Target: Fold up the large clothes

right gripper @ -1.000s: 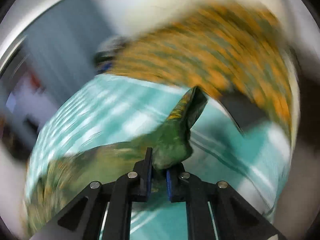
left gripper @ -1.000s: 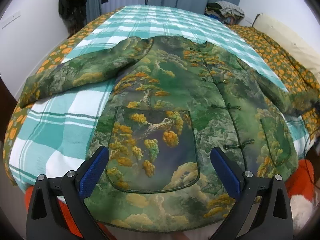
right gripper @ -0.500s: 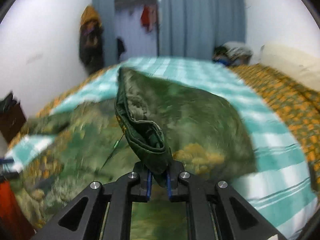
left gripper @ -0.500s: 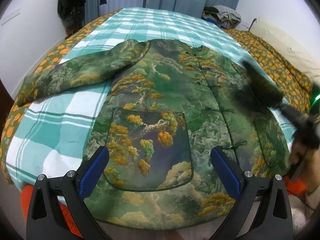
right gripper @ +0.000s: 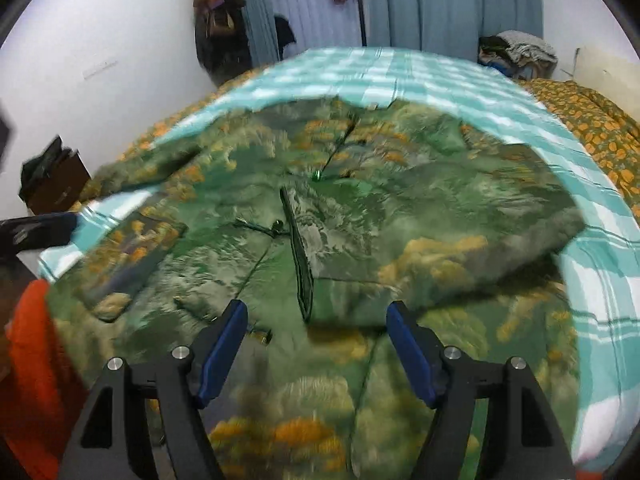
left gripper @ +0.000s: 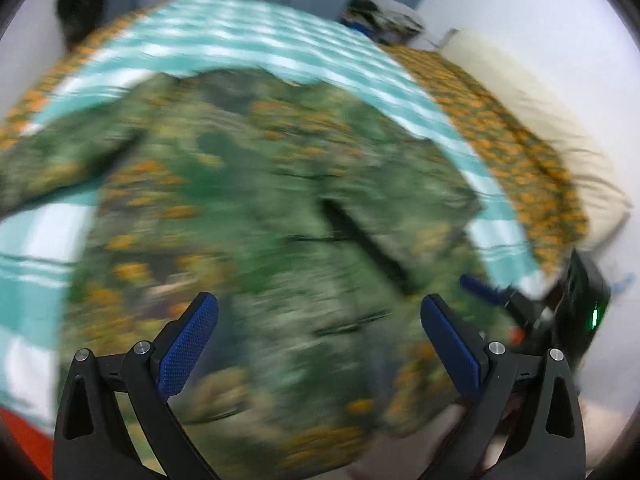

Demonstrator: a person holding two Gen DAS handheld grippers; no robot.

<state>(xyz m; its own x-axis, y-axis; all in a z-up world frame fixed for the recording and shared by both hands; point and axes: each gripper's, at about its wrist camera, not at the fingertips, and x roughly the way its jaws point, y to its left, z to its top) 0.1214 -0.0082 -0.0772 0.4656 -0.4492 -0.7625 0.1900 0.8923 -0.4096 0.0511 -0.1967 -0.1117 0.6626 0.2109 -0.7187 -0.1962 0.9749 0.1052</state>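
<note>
A large green jacket (left gripper: 256, 208) with an orange and cloud print lies front up on the bed; it also shows in the right wrist view (right gripper: 248, 216). Its right sleeve (right gripper: 420, 240) lies folded across the chest, cuff edge near the buttons. Its left sleeve (left gripper: 52, 164) lies stretched out to the left. My left gripper (left gripper: 320, 344) is open and empty above the hem. My right gripper (right gripper: 316, 356) is open and empty just short of the folded sleeve. The left wrist view is blurred.
The bed has a teal and white checked blanket (right gripper: 400, 76) over an orange-patterned quilt (right gripper: 592, 120). A cream pillow (left gripper: 532, 92) and a pile of clothes (right gripper: 516, 52) lie at the far right. Curtains and hanging clothes stand behind. A dark cabinet (right gripper: 56, 184) is on the left.
My right gripper carried the right sleeve across the jacket's front, opened and let it go. The sleeve now lies folded on the chest. My left gripper has swung right, still open.
</note>
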